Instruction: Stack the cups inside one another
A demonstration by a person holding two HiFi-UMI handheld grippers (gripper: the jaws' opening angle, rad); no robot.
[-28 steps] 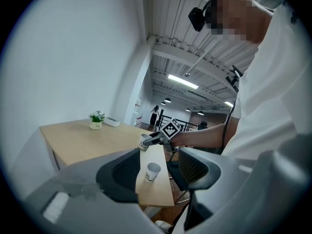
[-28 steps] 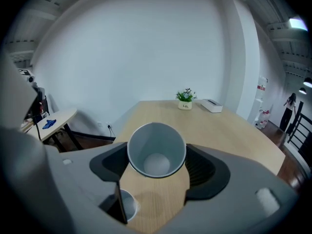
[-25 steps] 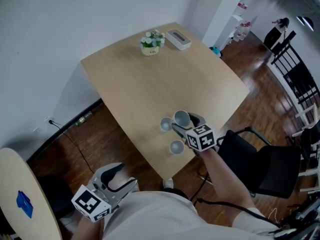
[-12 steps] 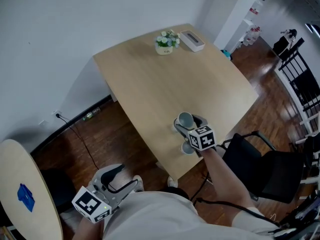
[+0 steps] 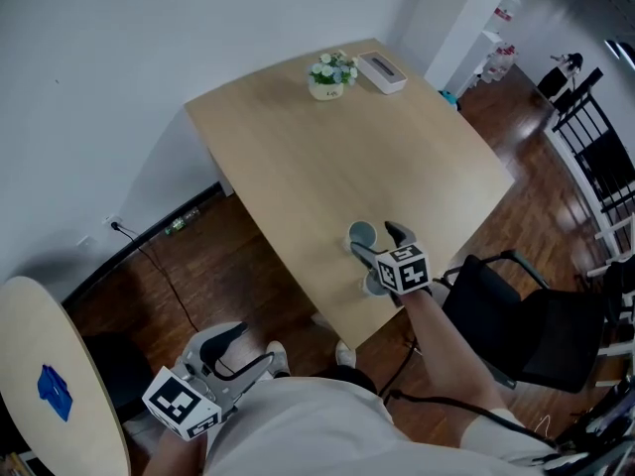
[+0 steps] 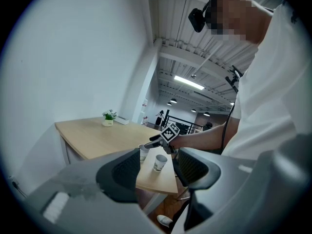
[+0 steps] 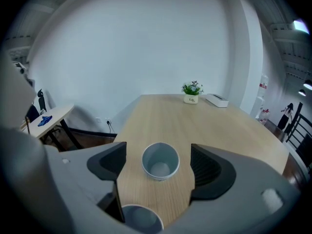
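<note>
Both right gripper [image 7: 157, 156] fingers [image 7: 208, 172] widely straddle cup [image 7: 160, 162].

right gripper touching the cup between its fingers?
Apart. The right gripper view shows bare table on both sides of the cup, between it and the open fingers of the right gripper.

cup [image 7: 160, 161] pale grey | table [image 5: 327, 167] lt wood grain | floor [image 5: 238, 266] dk brown
</note>
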